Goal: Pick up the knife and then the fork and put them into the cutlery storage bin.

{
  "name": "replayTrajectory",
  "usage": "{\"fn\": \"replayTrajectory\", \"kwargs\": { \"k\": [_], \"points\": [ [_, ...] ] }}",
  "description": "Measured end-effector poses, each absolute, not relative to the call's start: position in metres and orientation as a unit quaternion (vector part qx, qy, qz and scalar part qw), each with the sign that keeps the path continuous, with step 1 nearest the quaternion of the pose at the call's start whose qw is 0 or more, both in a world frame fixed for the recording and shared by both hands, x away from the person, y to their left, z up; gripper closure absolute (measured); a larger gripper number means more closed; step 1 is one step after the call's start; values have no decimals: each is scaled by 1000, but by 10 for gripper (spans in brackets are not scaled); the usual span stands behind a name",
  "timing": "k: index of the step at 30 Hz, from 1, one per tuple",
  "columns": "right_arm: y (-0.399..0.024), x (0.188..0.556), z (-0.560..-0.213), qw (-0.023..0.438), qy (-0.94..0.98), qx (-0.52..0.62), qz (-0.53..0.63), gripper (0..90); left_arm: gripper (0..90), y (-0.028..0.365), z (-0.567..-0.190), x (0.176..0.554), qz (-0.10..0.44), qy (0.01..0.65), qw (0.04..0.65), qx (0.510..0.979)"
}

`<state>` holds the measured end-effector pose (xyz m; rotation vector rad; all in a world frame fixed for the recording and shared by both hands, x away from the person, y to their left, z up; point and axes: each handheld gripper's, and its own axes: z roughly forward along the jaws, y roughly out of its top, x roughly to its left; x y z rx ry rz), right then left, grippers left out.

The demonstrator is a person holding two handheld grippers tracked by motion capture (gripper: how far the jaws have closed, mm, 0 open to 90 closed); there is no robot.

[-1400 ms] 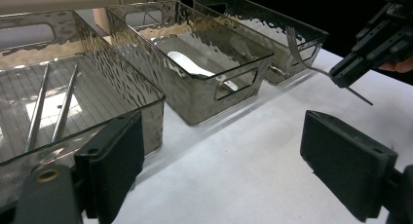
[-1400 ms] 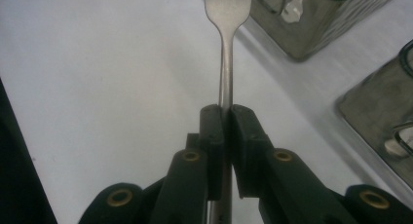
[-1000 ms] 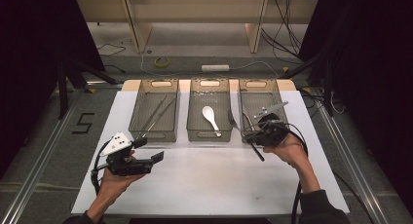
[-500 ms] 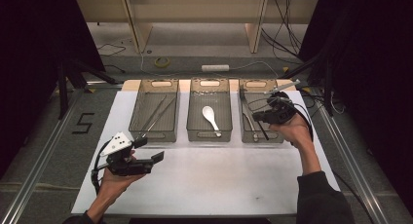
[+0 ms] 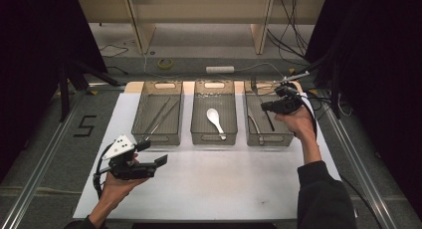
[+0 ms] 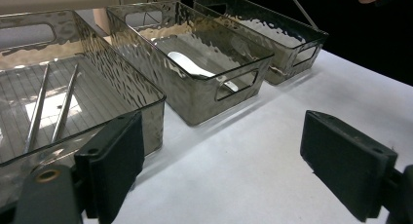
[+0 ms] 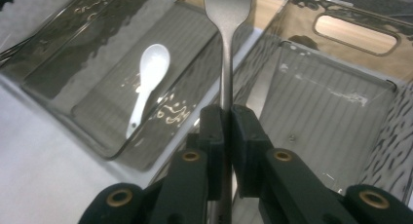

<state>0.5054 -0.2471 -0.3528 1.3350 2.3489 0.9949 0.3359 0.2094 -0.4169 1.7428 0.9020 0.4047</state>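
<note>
My right gripper [image 5: 264, 107] [image 7: 229, 118] is shut on the thin handle of a metal fork [image 7: 227, 48] [image 5: 269, 121] and hovers over the right tray [image 5: 271, 140] [image 7: 341, 97]. The fork's head points toward the middle tray [image 5: 214, 138] [image 7: 104, 102], where a white spoon [image 5: 215, 120] [image 7: 147, 78] [image 6: 195, 68] lies. My left gripper [image 5: 153, 154] [image 6: 234, 170] is held above the white mat in front of the left tray [image 5: 157, 137] [image 6: 146, 87], its jaws wide apart with nothing between them.
Two thin metal rods [image 5: 160, 114] [image 6: 48, 107] lie in the left tray. Another metal utensil [image 5: 254, 123] rests in the right tray. The three trays stand in a row at the mat's far edge. Cables trail on the floor beyond the table.
My right gripper has carried the fork up and away from the mat in front of the right tray to a spot over that tray. The left gripper has stayed put.
</note>
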Motion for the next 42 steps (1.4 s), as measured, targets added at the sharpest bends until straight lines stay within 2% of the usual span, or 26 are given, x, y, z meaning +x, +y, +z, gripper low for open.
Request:
{"fn": "replayTrajectory", "kwargs": {
  "k": [15,42],
  "points": [
    [-247,526,-375,142,791,499,323,846,160,210,-417,335,170,380,540,732],
    [-242,532,-414,131,796,524,273,845,160,210,-416,335,170,379,540,732]
  ]
}}
